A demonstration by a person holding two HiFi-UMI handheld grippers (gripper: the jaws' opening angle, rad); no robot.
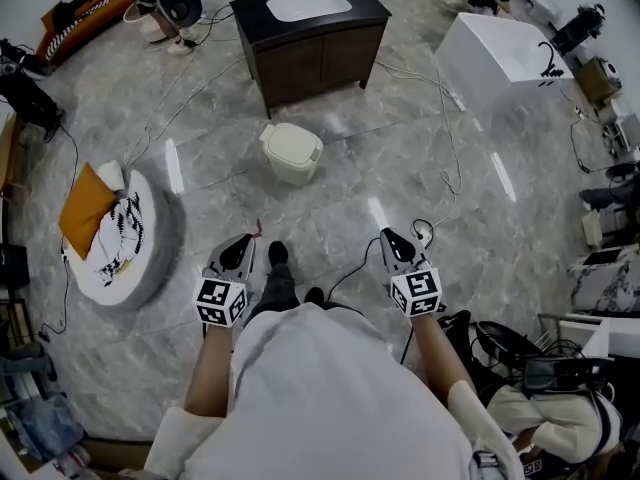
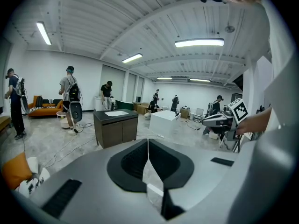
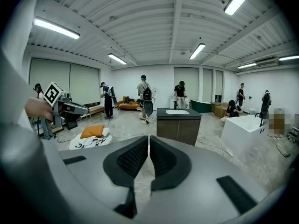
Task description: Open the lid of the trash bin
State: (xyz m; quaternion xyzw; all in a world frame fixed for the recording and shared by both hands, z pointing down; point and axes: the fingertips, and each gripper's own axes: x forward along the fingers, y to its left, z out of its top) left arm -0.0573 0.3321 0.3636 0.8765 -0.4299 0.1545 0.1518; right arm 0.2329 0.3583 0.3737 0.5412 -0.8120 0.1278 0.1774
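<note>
Zero steps done — trash bin [image 1: 291,152] sits on floor [image 1: 420,183], well ahead of person, near dark cabinet [image 1: 312,48], lid [image 1: 293,138] down. Left hand-held gripper [image 1: 240,245] and right hand-held gripper [image 1: 393,240] pinched closed, empty, far from bin. Remaining — approach, lift lid.

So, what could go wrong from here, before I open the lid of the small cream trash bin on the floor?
1. The left gripper and right gripper both have their jaws together and empty; pushed at the closed lid like that, they may only shove the cream plastic trash bin across the glossy grey marbled floor.
2. A black cable lies on that floor close ahead; stepping forward could catch it.
</note>
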